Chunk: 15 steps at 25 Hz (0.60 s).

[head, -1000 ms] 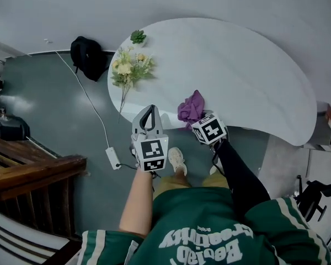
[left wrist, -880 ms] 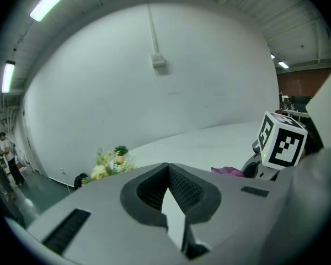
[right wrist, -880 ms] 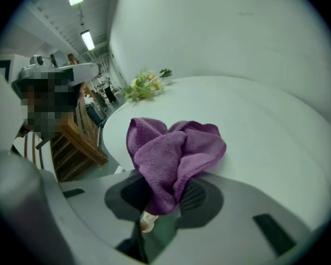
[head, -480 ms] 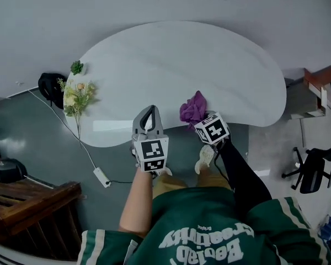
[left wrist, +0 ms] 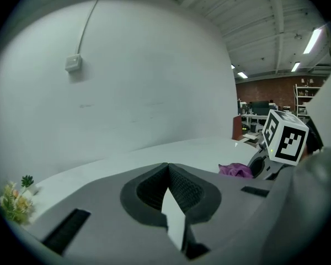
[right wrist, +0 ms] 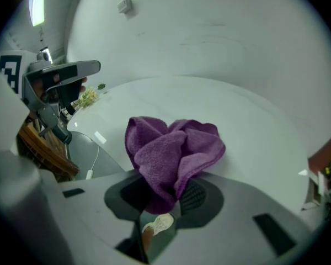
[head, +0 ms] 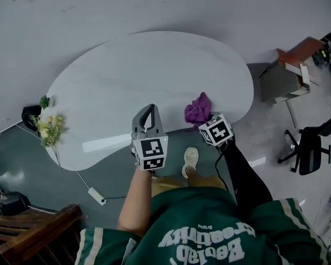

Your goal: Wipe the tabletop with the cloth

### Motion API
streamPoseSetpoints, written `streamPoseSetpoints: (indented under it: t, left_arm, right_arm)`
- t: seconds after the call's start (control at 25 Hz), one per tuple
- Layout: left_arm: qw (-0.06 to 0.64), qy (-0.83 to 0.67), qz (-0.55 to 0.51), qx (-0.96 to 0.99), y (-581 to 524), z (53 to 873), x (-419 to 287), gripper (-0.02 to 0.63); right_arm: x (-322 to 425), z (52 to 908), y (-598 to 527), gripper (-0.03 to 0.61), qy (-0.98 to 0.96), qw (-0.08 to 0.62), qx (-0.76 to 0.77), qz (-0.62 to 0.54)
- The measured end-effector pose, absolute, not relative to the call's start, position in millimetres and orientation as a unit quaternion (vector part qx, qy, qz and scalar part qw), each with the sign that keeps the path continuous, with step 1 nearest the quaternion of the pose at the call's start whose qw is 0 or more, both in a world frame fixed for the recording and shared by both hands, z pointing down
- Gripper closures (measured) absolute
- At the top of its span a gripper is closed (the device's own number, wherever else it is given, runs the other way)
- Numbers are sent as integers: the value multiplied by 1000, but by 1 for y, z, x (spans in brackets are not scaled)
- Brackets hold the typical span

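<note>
Your right gripper [head: 204, 120] is clamped on the purple cloth [head: 197, 109], which bunches up out of its jaws just right of centre in the head view, over the near edge of the white tabletop [head: 154, 65]. Your left gripper [head: 148, 112] sits at centre frame with its jaws pressed together on nothing (its tip points over the same edge). A flower bunch [head: 48, 127] lies at the far left.

Your table [head: 154, 76]: white, kidney-shaped, one item. On it, at your left end, flowers [head: 48, 127] lying flat by the edge; a small green plant [head: 44, 101] just beyond them.
</note>
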<state>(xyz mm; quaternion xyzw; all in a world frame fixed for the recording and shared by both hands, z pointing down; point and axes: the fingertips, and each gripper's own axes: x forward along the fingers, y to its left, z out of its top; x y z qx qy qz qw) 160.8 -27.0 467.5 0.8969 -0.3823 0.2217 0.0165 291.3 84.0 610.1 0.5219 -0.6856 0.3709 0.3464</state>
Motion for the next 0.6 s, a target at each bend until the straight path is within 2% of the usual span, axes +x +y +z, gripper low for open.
streamPoseSetpoints:
  t: [0.28, 0.6]
  left_arm:
    - [4, -343, 215, 914, -5, 461, 245, 612]
    - [-16, -309, 210, 928, 16, 446, 307, 612]
  right_arm:
    - [378, 609, 126, 459, -651, 328, 565, 386]
    - [452, 606, 172, 459, -608, 311, 611, 401]
